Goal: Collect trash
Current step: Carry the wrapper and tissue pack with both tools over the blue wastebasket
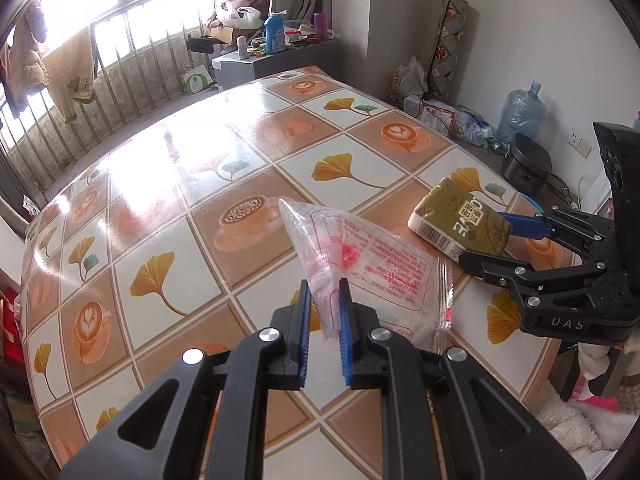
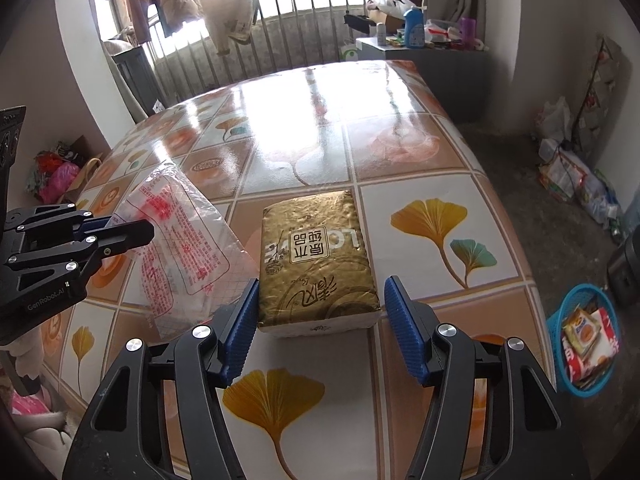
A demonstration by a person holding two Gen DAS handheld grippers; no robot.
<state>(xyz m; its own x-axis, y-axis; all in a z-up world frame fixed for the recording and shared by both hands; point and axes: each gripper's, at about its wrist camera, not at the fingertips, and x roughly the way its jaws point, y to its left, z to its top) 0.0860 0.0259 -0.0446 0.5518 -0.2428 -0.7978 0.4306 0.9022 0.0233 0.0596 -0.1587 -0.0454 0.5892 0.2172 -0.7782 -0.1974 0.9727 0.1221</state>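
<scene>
Directly ahead of the right gripper (image 2: pixel 320 320), a gold tissue pack (image 2: pixel 318 260) lies flat on the table (image 2: pixel 420 152), its long axis running away from the gripper, roughly in line with the way the fingers point. The near end of the pack sits between the two blue pads (image 2: pixel 240 320); the left pad is at or just beside the pack's left edge, while the right pad stands clear of the right edge with a visible gap, so the jaws are moderately wide and not yet pressing on the pack. Judging from this, the coming move turns on closing across the pack's short width. The right gripper is plainly the nearer one. To its left, the left gripper (image 1: pixel 324 308) has its jaws drawn narrow and pinches a clear plastic wrapper with red print (image 1: pixel 360 264), held up off the table and hanging close beside the pack's left side; it may brush the right gripper's left finger. Beyond the table's right edge, on the floor, sits a blue basket (image 2: pixel 560 320) already holding packaging, likely where the trash goes. The patterned tablecloth beyond the pack looks bare. Farther back are window bars with hanging clothes and a cluttered cabinet.
</scene>
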